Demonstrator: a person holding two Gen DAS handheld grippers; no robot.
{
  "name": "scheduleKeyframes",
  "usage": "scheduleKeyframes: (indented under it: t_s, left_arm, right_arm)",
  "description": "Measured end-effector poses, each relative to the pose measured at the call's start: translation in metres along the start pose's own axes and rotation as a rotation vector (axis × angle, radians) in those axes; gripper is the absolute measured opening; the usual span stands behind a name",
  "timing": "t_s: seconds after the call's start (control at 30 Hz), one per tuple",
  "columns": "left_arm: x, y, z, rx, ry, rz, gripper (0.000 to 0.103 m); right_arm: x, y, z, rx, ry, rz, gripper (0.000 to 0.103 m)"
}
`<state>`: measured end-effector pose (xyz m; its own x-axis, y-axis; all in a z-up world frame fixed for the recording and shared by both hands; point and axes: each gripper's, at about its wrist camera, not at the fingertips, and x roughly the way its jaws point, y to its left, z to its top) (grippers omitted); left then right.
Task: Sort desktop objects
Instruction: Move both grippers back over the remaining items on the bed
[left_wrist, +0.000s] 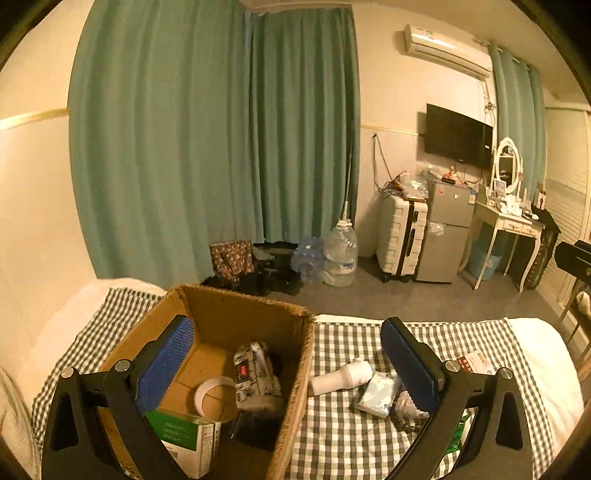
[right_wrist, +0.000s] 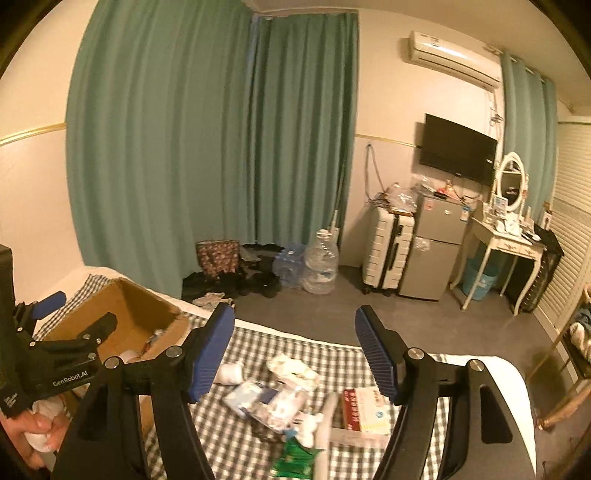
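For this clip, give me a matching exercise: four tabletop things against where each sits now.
Things:
1. white tape roll
2. green-and-white carton
3. white cylindrical bottle
4. red-and-white flat box

Places:
A. checked cloth, nearest the cardboard box
B. box floor, middle
C. checked cloth, under the right gripper
D. box, near corner

Pairs: 1-B, 2-D, 3-A, 4-C

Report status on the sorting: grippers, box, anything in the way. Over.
Left gripper open over cardboard box, empty. Right gripper open, empty, above loose packets. Nothing in the way.
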<state>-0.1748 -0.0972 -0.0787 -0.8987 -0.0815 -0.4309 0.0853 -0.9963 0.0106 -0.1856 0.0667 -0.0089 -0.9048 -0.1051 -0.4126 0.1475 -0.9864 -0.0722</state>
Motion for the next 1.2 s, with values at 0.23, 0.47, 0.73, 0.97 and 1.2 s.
scheduleKeyframes:
  t_s: [0.23, 0.47, 0.73, 0.97, 1.2]
  left_arm:
    - [-0.007, -0.037, -0.004, 0.088, -0.055, 0.006, 0.103]
    - [0.009, -0.070, -0.015, 0.172, 0.009, -0.066, 0.103]
    - [0.034, -0.095, -0.036, 0.188, 0.070, -0.162, 0.103]
    - [0.058, -0.122, -0.054, 0.213, 0.138, -0.243, 0.103]
    - [0.080, -0.130, -0.066, 0.185, 0.187, -0.260, 0.103]
  right_arm:
    - [-0.005, -0.040, -0.012, 0.045, 0.015, -0.036, 0.072]
    - [-0.001, -0.082, -0.034, 0.094, 0.055, -0.066, 0.074]
    - [0.020, -0.124, -0.069, 0.153, 0.128, -0.096, 0.075]
    - [0.045, -0.151, -0.101, 0.241, 0.188, -0.081, 0.076]
    - [0.071, -0.167, -0.136, 0.306, 0.277, -0.043, 0.076]
